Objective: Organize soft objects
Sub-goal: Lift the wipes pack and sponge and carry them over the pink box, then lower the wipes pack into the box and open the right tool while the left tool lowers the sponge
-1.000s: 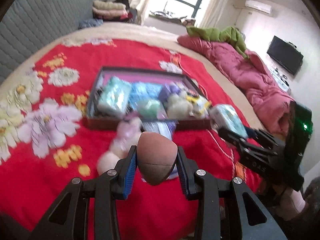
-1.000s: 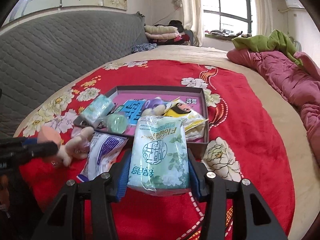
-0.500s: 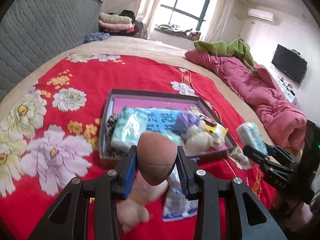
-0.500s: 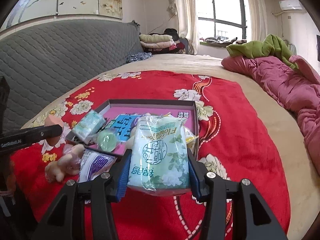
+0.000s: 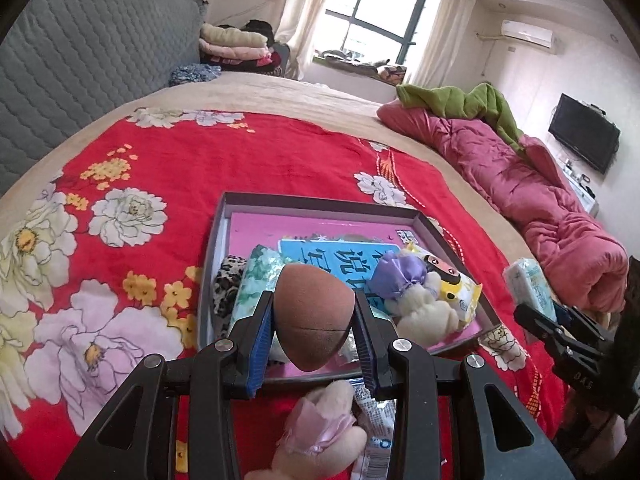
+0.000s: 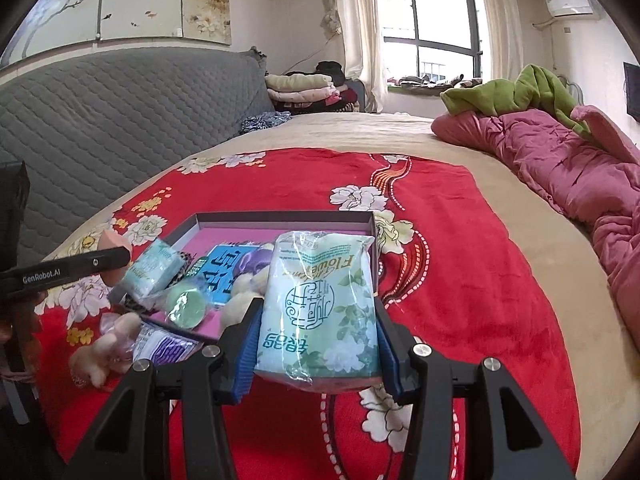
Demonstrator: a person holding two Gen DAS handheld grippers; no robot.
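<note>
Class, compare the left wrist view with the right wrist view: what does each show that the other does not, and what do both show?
Left only: a wall-mounted television. Right only: the painted panel above the headboard. Both: the tray, the left gripper clamping a makeup sponge, the right gripper clamping a tissue pack, and the plush rabbit outside the tray.

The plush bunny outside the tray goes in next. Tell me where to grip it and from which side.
Grip the plush bunny across its body, just behind the pink bow, coming from above. It lies flat on the red blanket, close beside the purple packet, so the jaws should straddle it crosswise, probably clear of that packet.
</note>
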